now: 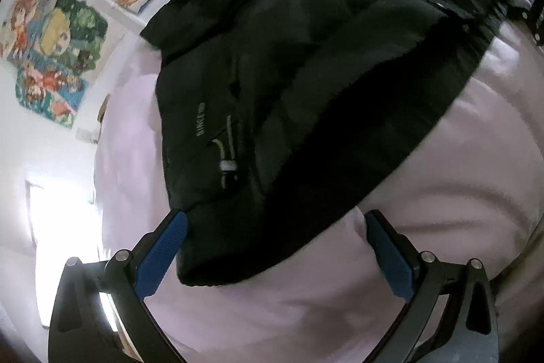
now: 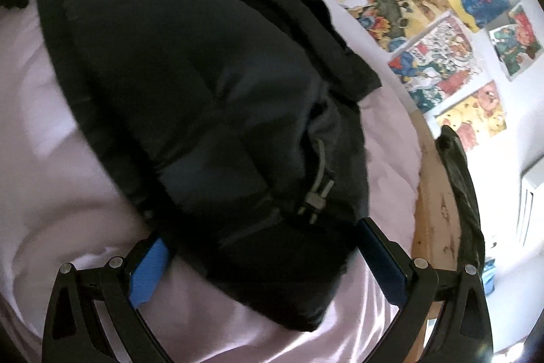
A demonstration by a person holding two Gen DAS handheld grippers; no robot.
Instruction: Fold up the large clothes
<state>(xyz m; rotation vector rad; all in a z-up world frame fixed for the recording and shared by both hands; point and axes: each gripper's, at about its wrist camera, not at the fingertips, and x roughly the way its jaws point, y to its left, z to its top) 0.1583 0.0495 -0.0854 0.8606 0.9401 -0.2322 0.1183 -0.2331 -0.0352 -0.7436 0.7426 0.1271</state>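
Black padded jacket (image 1: 306,84), bulky and quilted, is laid across a pale pink bed sheet (image 1: 442,193), already gathered into a thick bundle with layers doubled over one another. A grey drawcord with a toggle (image 1: 227,167) is seen lying on its near end, beside small printed lettering.

The left gripper (image 1: 275,227) is held at the jacket's near corner with its blue-padded fingers (image 1: 163,257) spread wide; one pad touches the fabric's edge, and nothing is clamped. The right gripper (image 2: 261,240) is likewise opened wide, its fingers (image 2: 149,271) straddling the puffy end of the jacket (image 2: 204,97) near the drawcord toggle (image 2: 316,199), with no grip closed. Both are judged to be placed at the ends so that a corner can be pinched and a further fold made.

Beyond the sheet (image 2: 51,159), a wooden bed edge (image 2: 438,193) is shown, with a dark cloth (image 2: 462,186) draped by it. Colourful cartoon pictures (image 2: 435,56) are fixed to the white wall behind.
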